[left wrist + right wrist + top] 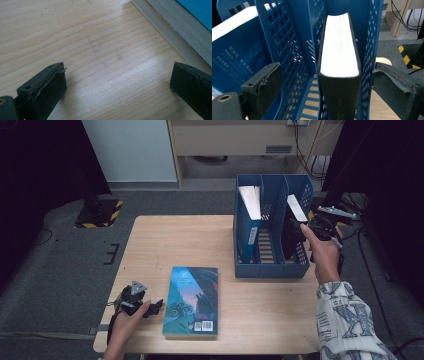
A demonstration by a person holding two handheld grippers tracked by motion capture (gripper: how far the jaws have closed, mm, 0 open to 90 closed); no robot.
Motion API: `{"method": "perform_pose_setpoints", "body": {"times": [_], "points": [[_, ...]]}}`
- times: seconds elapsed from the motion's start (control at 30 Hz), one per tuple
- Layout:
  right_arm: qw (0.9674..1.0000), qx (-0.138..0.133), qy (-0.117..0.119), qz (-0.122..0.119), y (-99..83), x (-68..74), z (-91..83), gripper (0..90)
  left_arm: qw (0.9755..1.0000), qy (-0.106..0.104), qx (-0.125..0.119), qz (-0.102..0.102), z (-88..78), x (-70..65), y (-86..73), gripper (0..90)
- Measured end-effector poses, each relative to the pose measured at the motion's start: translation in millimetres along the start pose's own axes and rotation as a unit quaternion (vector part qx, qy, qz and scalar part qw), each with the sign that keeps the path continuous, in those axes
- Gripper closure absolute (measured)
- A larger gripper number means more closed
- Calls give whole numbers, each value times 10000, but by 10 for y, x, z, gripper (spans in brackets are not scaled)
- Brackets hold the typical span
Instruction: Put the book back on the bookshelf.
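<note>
A blue three-slot file rack (270, 270) stands on the right of the wooden table (175, 240). A blue book (248, 215) leans in its left slot and a black book (296, 212) stands in its right slot. My right gripper (301, 227) is at the rack's right side. In the right gripper view, the right gripper (328, 72) is open, with the black book (339, 65) and the rack's wall (287, 50) between the jaws, the pads clear of them. A third book (191, 300) with a dark illustrated cover lies flat near the front. Just left of it rests my left gripper (156, 307), open and holding nothing.
In the left gripper view the left gripper (120, 75) hovers low over bare wood, with the flat book's page edge (175, 22) at the upper right. A stand base with yellow-black stripes (100, 212) sits on the floor beyond the table's left corner. Cables hang at the far right.
</note>
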State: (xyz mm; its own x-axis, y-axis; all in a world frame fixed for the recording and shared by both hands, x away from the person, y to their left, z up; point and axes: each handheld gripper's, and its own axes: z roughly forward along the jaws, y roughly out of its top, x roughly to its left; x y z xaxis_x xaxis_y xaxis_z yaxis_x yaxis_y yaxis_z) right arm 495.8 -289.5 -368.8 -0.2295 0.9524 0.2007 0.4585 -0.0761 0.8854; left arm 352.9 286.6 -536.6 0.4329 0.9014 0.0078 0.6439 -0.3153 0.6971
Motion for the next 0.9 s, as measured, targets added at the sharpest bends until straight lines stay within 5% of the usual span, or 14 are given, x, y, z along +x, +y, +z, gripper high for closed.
{"method": "perform_pose_setpoints", "body": {"times": [0.37, 0.9], "points": [[9996, -49, 174, -197, -307, 112, -232, 85, 10000, 2, 0, -4, 1, -4, 1, 0], [9954, 215, 526, -766, -938, 589, -320, 150, 10000, -25, -2, 11, 6, -15, 5, 0]]}}
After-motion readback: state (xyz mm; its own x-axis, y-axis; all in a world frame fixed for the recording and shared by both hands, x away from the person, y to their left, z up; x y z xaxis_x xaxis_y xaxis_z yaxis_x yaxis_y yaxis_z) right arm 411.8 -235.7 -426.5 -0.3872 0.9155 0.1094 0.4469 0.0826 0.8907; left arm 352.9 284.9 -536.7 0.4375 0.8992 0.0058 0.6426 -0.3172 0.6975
